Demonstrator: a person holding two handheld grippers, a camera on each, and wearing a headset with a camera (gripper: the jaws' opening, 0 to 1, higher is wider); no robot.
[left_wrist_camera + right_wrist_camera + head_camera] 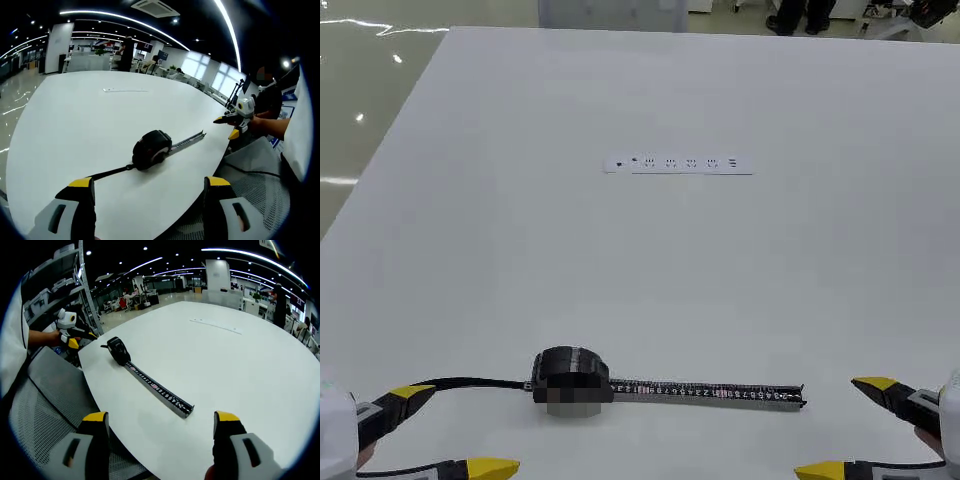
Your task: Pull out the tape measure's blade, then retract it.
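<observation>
Tape measure (571, 377) near table (640, 260) front edge, blade (710, 392) extended

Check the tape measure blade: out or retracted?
Out. The blade lies extended flat on the table, running from the black case to its end hook, with printed markings exposed.

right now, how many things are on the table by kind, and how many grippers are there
tape measure: 1
power strip: 1
grippers: 2 (left gripper, right gripper, both open)
total: 4
</observation>
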